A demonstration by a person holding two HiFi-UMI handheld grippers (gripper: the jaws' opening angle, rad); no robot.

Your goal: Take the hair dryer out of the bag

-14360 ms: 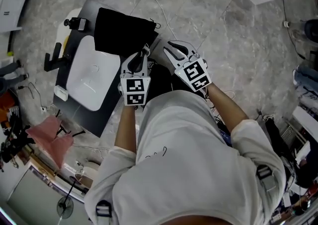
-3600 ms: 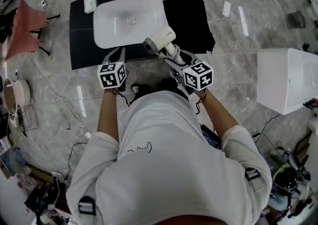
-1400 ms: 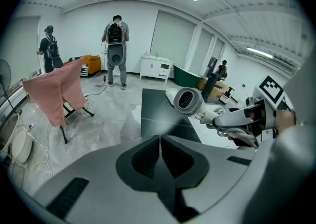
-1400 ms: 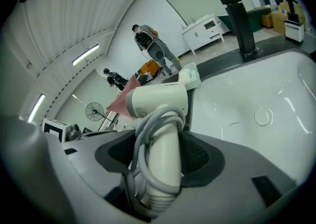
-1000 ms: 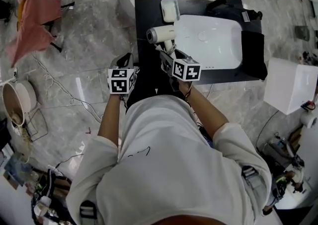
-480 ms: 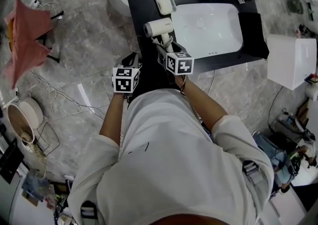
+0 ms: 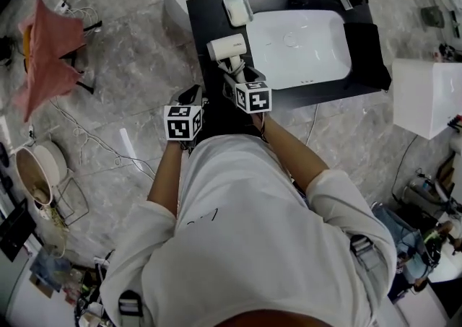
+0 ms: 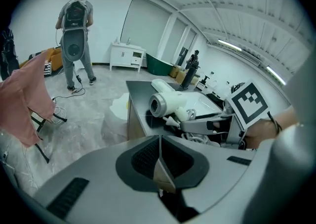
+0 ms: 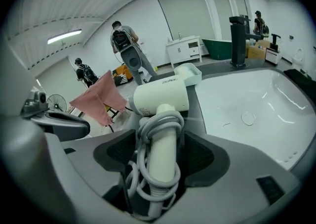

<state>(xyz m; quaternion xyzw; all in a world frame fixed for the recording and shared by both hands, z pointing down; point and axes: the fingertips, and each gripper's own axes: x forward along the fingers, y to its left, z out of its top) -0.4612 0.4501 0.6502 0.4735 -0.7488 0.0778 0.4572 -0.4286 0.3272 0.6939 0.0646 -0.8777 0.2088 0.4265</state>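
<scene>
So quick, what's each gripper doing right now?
Left gripper: shut, empty.
Right gripper: jaws have just been opening, hair dryer handle between them.

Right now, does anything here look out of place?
Mostly the floor: a pink cloth hangs crumpled over a stand, and loose cables trail across it. The hair dryer looks intact, cord wound round its handle.

Hair dryer [image 9: 160, 100]: the handle's lower end and part of the wound cord drop out of sight inside the right gripper [image 9: 159, 141], whose jaws have just been opening around the handle.
Tabletop [image 7: 206, 26]: part of the near edge lies under the right gripper in the head view.
Floor [image 7: 115, 87]: a wide stretch is hidden by the person's torso [image 7: 253, 232].
Bag [image 9: 302, 76]: cut off by the right gripper view's rim.
</scene>
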